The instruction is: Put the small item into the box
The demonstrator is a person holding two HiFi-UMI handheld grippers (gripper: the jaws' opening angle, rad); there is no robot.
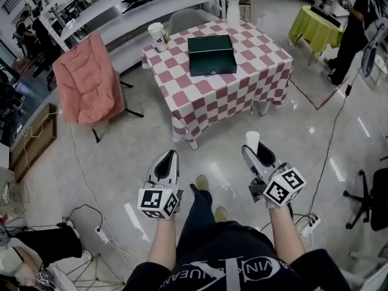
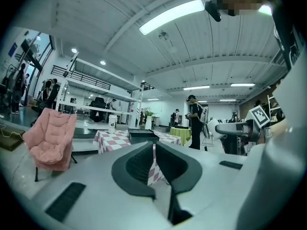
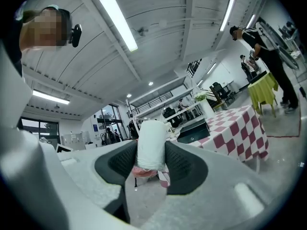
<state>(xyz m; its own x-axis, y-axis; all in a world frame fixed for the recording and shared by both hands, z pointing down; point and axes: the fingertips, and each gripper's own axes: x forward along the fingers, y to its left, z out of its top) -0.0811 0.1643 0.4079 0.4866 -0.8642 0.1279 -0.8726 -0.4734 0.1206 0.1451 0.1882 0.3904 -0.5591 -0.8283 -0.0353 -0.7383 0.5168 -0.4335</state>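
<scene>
pink chair [image 1: 88,80] beside checkered table [image 1: 200,96]; cup [image 1: 157,34], vase [image 1: 233,10] on it.

Your left tongs [image 1: 170,156] sit at 7 o'clock in the head view and point to 12, with the jaws drawn together and nothing between them. Your right tongs [image 1: 250,149] sit at 5 o'clock and lean toward 11, with the jaws clamped on the small item [image 1: 252,139], a white cylinder standing upright. Both forearms reach forward at the same level, well apart.

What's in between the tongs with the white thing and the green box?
Head view: just bare shiny floor, then checkered tablecloth, between the right tongs holding the white roll and the green box.
</scene>
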